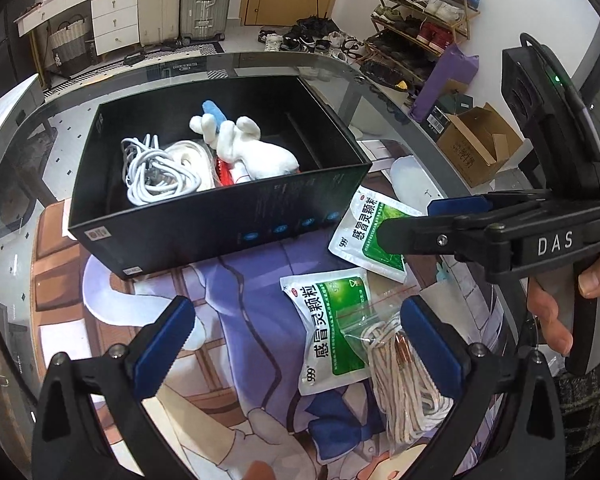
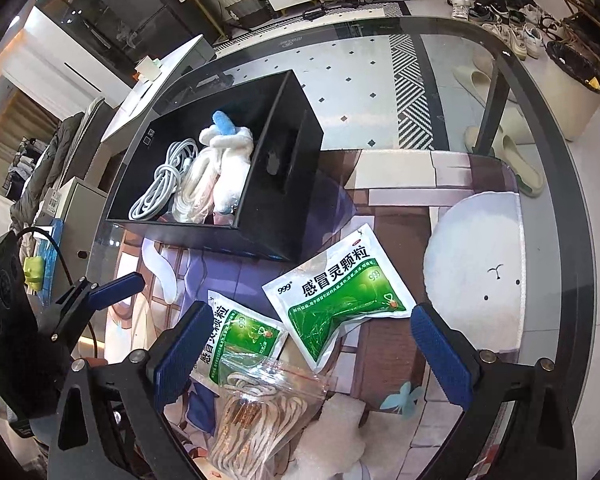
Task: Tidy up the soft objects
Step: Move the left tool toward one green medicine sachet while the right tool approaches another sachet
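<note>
**Sachets and rope bag lie outside the box**

Sachets of green-and-white granules sit on the printed mat, just outside the black box (image 1: 220, 184). One sachet (image 2: 340, 296) lies near the box's front corner; the second sachet (image 2: 240, 336) lies a little farther from the box, its edge tucked under a clear zip bag of rope (image 2: 256, 420). That bag is the farthest of the three from the box.

Inside the box I see a white cable (image 1: 156, 172) coiled against one wall, a white plush toy (image 1: 252, 148) with a blue part beside it, and a pale bundle in clear wrap between the two. Something red shows under the plush.

My left gripper (image 1: 296, 344) hangs above the mat in front of the box, fingers wide apart and holding nothing; its right finger sits over the rope bag. My right gripper (image 2: 316, 348) is also spread wide and empty, with both sachets between its fingers as its own camera sees them. In the left view its tips hover over the sachet nearest the box; whether they touch it I cannot tell. My hand (image 1: 556, 304) grips the right handle.
</note>
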